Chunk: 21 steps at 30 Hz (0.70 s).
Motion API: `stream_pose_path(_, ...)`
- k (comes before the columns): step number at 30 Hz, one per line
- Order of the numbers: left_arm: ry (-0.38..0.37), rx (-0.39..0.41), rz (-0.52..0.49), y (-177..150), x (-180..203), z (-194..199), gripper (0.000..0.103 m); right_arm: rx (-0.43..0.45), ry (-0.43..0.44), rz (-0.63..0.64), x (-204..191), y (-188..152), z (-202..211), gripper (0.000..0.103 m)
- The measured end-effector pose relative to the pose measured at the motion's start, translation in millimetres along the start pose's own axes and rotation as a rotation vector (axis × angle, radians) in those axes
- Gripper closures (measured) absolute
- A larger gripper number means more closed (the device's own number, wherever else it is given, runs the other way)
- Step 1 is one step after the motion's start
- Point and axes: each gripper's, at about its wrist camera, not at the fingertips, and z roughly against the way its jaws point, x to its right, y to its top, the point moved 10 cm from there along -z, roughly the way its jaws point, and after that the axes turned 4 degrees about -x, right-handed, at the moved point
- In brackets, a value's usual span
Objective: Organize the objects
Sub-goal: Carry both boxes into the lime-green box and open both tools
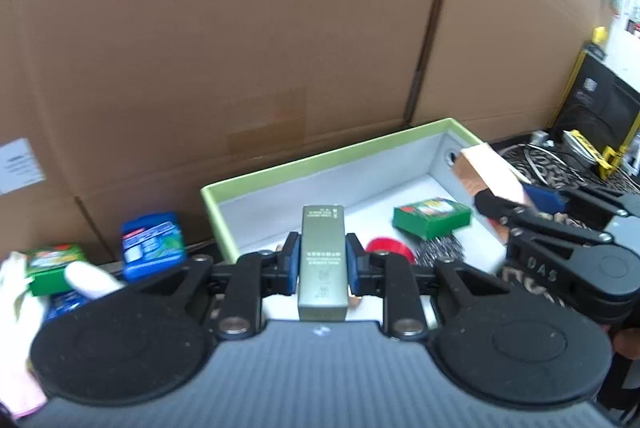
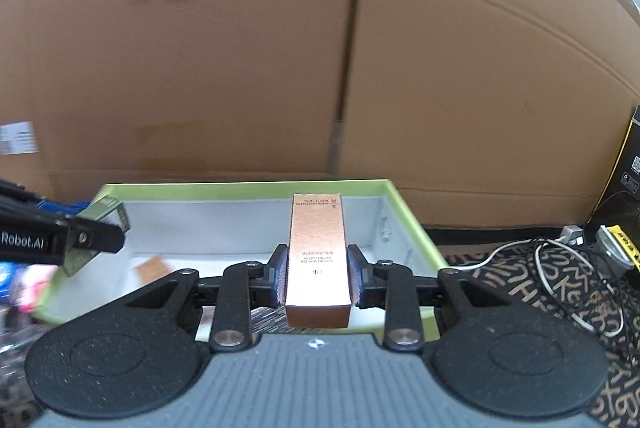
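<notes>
The left gripper (image 1: 322, 262) is clamping an olive-green carton (image 1: 323, 262) between its blue-padded fingers (image 1: 293, 260), the carton lying lengthwise along them, its far end pointing out over the near wall of a green-rimmed tray (image 1: 320, 158). The print on the carton is too small and blurred to read. The right gripper (image 2: 318, 274) is gripping a copper-pink carton (image 2: 318, 260) in the same way, both pads pressing its long sides; its lettering is also illegible.

In the left wrist view the right gripper (image 1: 516, 198) is showing at the right edge, and its copper carton (image 1: 490, 172) is hanging over the tray's right end, partly washed out by glare. In the right wrist view the left gripper (image 2: 86, 242) is entering from the left, cut off by the frame, with only a corner of the olive carton (image 2: 110, 214) visible past its black finger.

Inside the tray, a green box (image 1: 432, 216) is lying on the pale floor, with a red round item (image 1: 390, 248) and a metallic mesh item (image 1: 438, 248) beside it, both half hidden behind the left gripper's linkage. To the left of the tray, on the table, a blue packet (image 1: 154, 244), another green box (image 1: 52, 266) and a white rounded object (image 1: 92, 280) are blurring together. A cardboard wall (image 1: 240, 28) is filling the background. Cables (image 2: 560, 268) are lying on a patterned cloth to the right of the tray.
</notes>
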Motion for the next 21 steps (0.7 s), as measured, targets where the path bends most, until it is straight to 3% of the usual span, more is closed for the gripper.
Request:
stream_pose_path(10,0.038,-0.038,-0.045,14,19,-61,0.081,-0.113,-0.008,-0.027,21,-5,-63,0.069)
stream_pose_path(14,0.001,-0.048,-0.042,13,20,-74,0.076,-0.11,-0.022,0.005,21,-8,-69,0.069)
stream_pose_path(15,-0.002,-0.038,-0.045,13,19,-74,0.057,-0.113,-0.024,0.015,20,-7,-70,0.066)
stream_pose_path(16,0.008,-0.024,-0.038,14,17,-72,0.036,-0.115,-0.021,0.022,19,-8,-66,0.053)
stream_pose_path(17,0.016,0.002,-0.023,16,15,-67,0.029,-0.104,-0.019,0.026,19,-8,-61,0.041)
stream_pose_path(19,0.018,0.058,-0.016,19,12,-54,0.014,-0.072,-0.018,0.032,22,-3,-47,0.038)
stream_pose_path(21,0.017,0.094,-0.023,22,10,-41,0.008,-0.026,-0.011,0.003,27,4,-28,0.037)
